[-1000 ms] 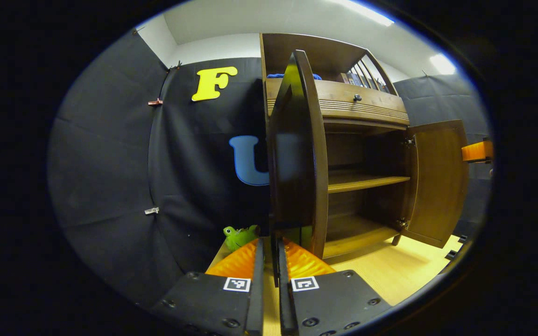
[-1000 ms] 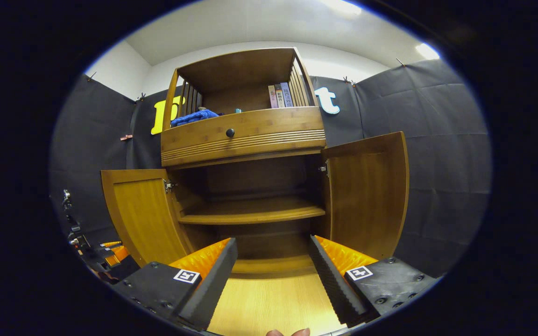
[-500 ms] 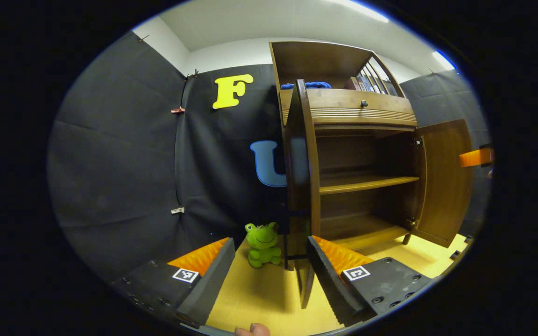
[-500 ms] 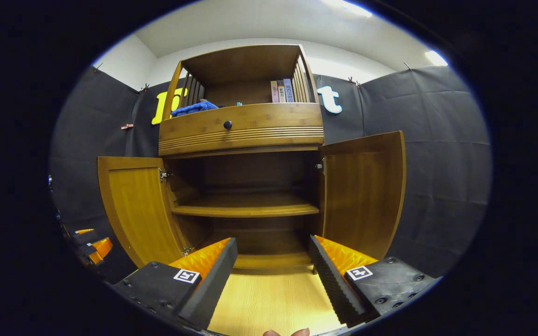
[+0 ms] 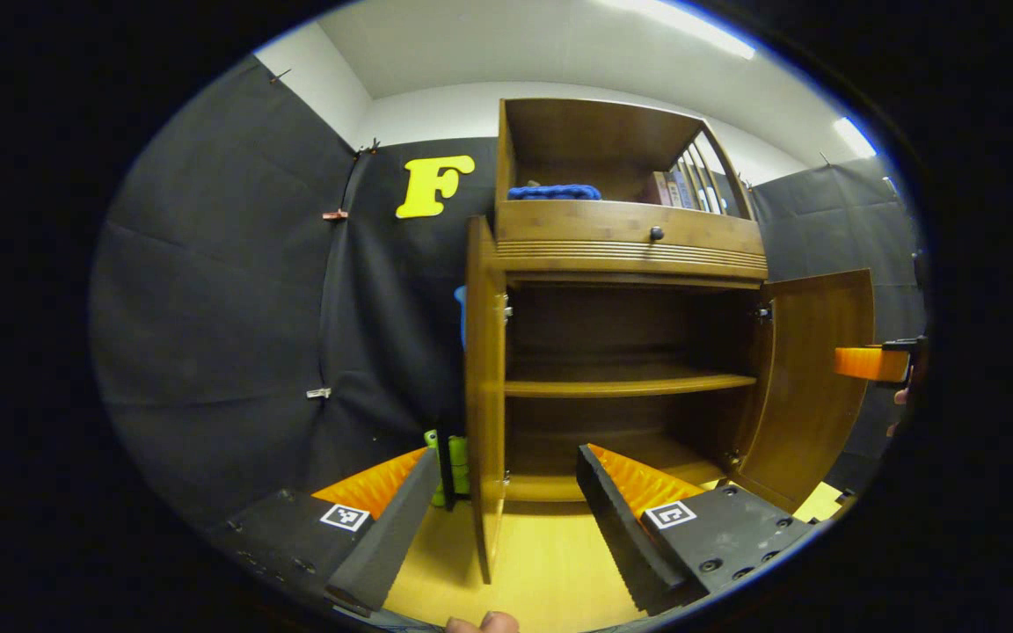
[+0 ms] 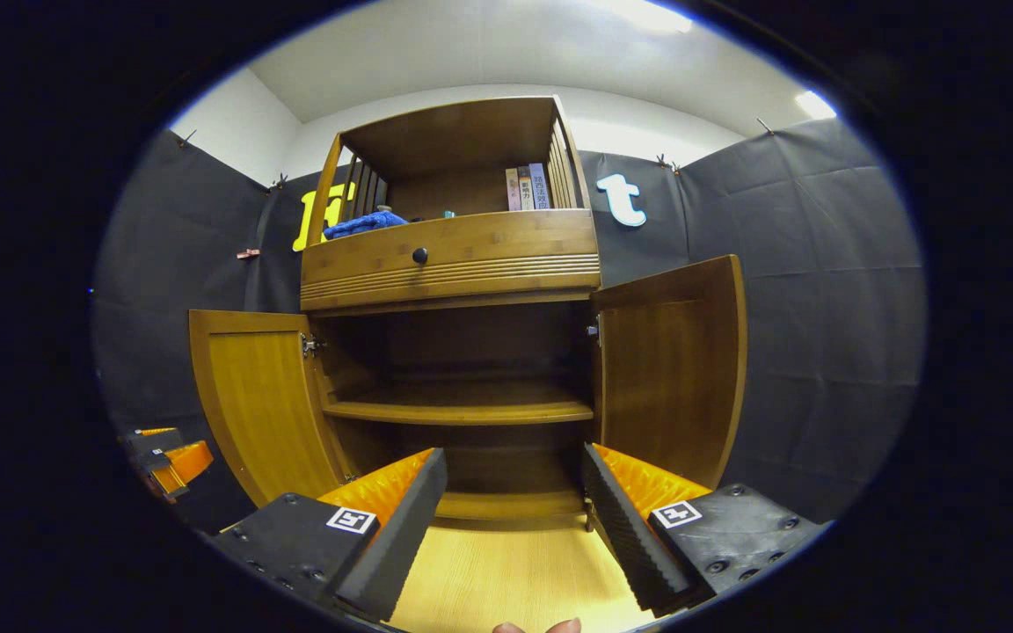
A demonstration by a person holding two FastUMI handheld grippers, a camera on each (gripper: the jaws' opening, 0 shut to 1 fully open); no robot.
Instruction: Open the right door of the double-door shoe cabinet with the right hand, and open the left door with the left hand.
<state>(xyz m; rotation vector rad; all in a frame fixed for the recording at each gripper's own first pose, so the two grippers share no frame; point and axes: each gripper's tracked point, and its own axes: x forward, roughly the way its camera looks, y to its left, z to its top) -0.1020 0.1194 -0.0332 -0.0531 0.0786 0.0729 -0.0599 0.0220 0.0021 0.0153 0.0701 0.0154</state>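
1 cabinet (image 6: 449, 255), 2 doors open, 3 books (image 6: 527, 187), 1 frog toy (image 5: 456, 466).

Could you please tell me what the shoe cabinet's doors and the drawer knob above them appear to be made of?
The left door and right door look like wood or bamboo under a smooth clear finish: fine straight grain, warm brown, a soft sheen. The drawer knob is small, round and dark, possibly metal or painted wood; it is too small to tell.
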